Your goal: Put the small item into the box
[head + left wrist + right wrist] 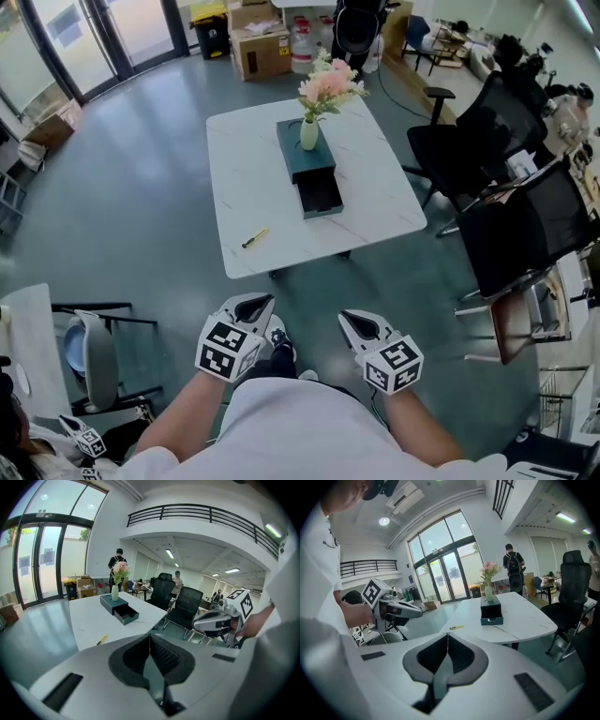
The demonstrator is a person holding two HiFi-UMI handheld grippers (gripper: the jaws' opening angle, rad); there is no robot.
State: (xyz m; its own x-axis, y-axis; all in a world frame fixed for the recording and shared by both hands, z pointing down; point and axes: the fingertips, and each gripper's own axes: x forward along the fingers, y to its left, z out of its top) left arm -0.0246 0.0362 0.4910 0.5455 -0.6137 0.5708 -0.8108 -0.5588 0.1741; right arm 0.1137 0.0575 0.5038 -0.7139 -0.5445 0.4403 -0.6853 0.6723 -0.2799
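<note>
Small item (254,238) (a slim yellow stick, too small to identify further) is lying on the white table (375,202), which is filling the middle of the head view ahead of the person. Farther back on that table, the dark teal box (298,150) is sitting with its drawer (319,195) pulled out toward the person, and a vase of pink flowers (308,133) is standing on its lid.

Both grippers are hanging short of the table's near edge, well apart from everything on it. The left gripper (261,306) is pressing its jaws together on nothing, and the right gripper (351,321) is doing the same.

The yellow stick is resting near the front edge, left of the open drawer and apart from it. Its long axis is slanting from near-left to far-right. It is lying almost straight ahead of the left gripper, so that one looks nearer. Its jaws would need to open and straddle the slant.
</note>
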